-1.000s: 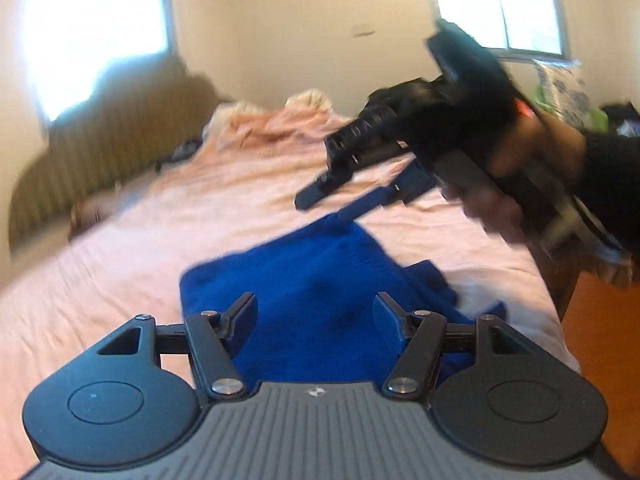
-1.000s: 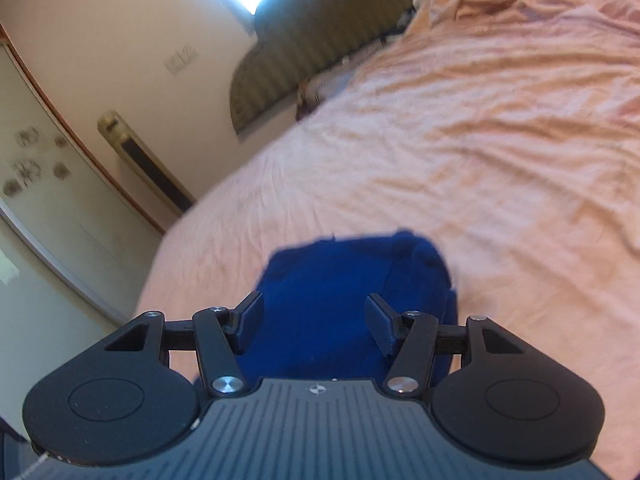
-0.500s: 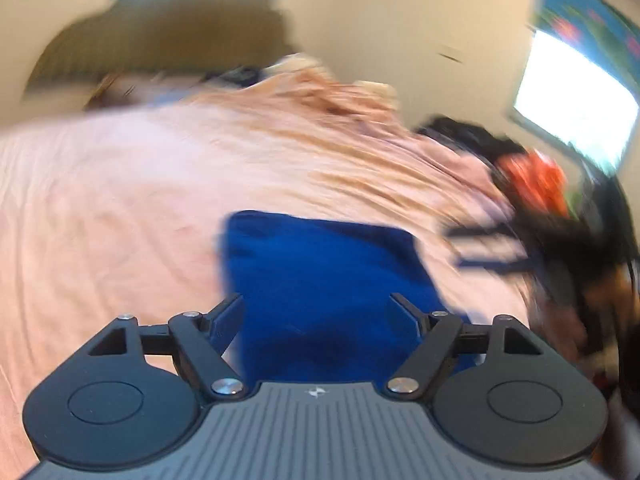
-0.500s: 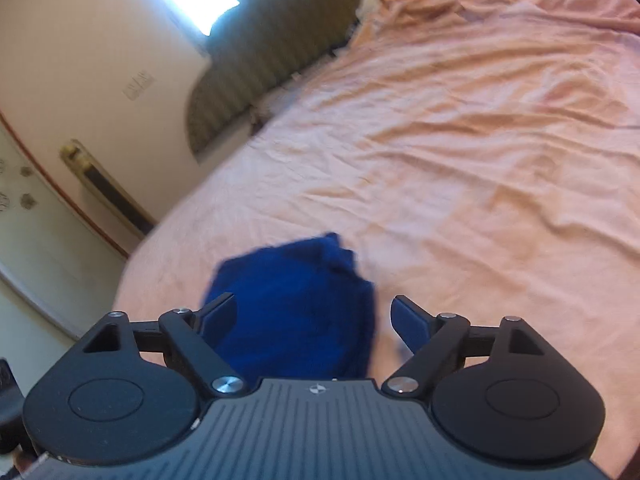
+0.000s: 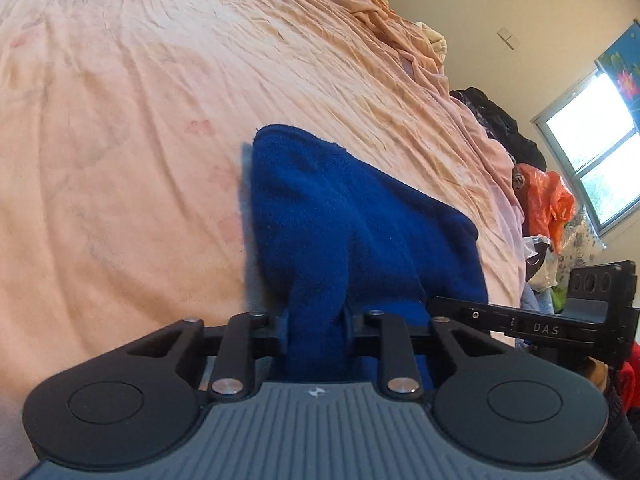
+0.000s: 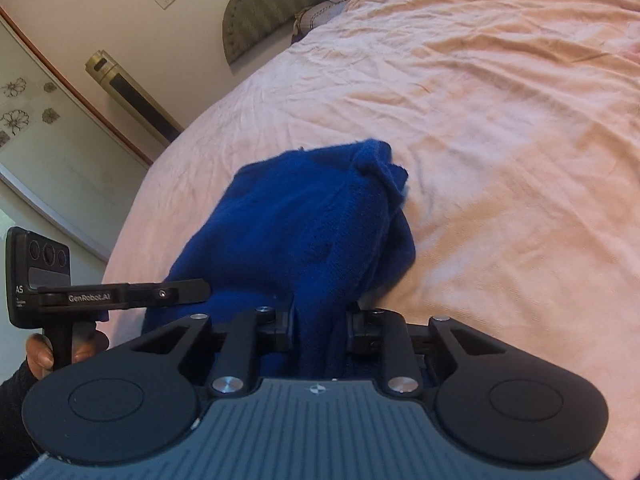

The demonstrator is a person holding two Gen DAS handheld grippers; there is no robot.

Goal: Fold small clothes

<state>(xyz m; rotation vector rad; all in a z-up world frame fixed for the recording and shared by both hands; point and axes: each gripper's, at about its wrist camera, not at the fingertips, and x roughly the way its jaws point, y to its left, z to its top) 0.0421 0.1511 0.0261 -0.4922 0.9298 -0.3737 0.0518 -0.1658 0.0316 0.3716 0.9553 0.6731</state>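
Blue garment [image 5: 360,216]: near edge hidden behind left gripper [image 5: 316,332] body.
Orange bag [image 5: 546,200]: contents indiscernible.
Hand [image 6: 40,354]: mostly cut off at frame edge.

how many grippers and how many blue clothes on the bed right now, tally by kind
grippers: 2, the left gripper and the right gripper, each shut on the cloth
blue clothes: 1, the blue garment on the pink bedsheet
total: 3
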